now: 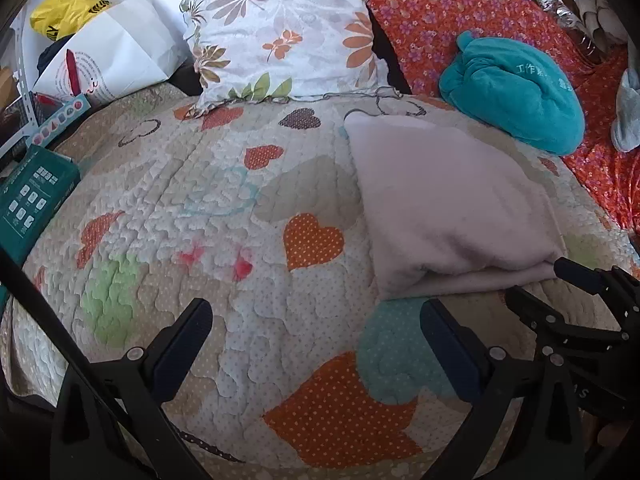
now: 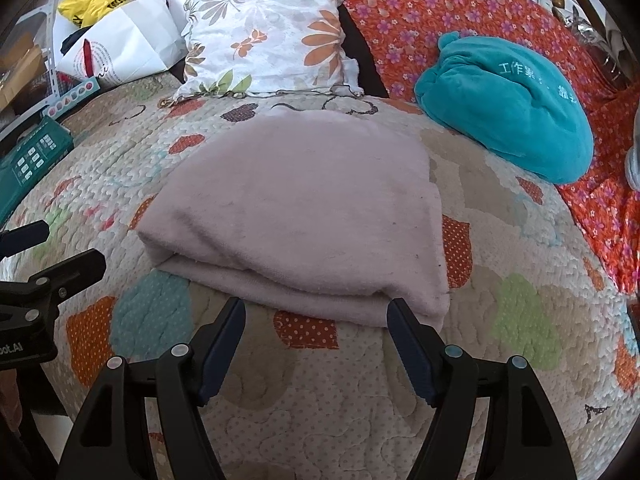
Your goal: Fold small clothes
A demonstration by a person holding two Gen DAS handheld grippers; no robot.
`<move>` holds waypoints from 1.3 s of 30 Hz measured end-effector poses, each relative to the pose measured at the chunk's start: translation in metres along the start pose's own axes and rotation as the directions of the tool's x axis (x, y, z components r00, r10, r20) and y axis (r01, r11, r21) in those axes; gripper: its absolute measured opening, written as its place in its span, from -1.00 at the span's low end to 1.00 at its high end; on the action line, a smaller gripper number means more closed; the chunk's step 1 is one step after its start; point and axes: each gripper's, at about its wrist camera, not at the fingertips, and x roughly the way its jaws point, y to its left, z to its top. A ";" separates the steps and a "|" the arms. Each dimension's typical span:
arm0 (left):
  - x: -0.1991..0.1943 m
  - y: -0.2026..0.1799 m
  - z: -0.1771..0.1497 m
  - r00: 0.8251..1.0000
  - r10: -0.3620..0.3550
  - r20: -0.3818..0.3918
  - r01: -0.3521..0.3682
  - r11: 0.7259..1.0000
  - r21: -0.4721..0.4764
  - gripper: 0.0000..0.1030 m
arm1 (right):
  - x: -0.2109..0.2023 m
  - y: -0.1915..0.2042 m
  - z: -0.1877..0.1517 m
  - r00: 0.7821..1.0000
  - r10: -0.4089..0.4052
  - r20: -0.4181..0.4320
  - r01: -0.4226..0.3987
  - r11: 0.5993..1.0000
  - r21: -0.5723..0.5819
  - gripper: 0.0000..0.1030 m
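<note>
**Pink cloth lies folded on the quilt; both claws released**

Pale pink fleece, the folded garment (image 2: 304, 208), lies flat on the heart-patterned quilt (image 2: 320, 420), doubled over so that its layered edge faces the cameras. Its upper layer sits slightly back from the lower one along that near edge.

Right gripper (image 2: 316, 316): jaws spread wide, nothing between them. One fingertip (image 2: 396, 308) stands at the near right corner of the garment — whether it touches the cloth cannot be told. The other fingertip sits just short of the near edge.

Left gripper (image 1: 316, 320): jaws likewise spread and holding nothing. It hangs over bare quilt to the left of the garment (image 1: 452, 208), apart from it. In the left wrist view the right gripper (image 1: 536, 280) shows at the garment's near right corner.

Containers noted (all at the far left edge of the bed):
- White paper bag (image 1: 116, 52), mouth open; a yellow plastic bag (image 1: 68, 8) and something dark sit in or just behind it — which, I cannot tell.
- Green printed box (image 1: 36, 196), closed, lying at the quilt's edge.

Other items: a floral pillow (image 1: 280, 36) at the head of the quilt, a teal plush bundle (image 1: 516, 92) resting partly on the quilt and partly on the orange flowered fabric (image 1: 440, 12).
</note>
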 end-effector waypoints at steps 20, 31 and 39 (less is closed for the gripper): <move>0.012 0.008 -0.004 0.997 -0.028 -0.078 0.024 0.998 -0.054 1.00 | -0.001 0.005 -0.002 1.000 0.001 0.000 -0.001 1.000 -0.027 0.56; 0.021 0.012 -0.006 0.992 -0.041 -0.117 0.032 0.996 -0.084 1.00 | -0.002 0.009 -0.003 1.000 0.004 0.010 -0.003 1.000 -0.028 0.57; 0.030 0.014 -0.009 0.986 -0.066 -0.150 0.051 0.993 -0.103 1.00 | -0.002 0.016 -0.009 1.000 -0.006 -0.003 0.006 0.999 -0.036 0.58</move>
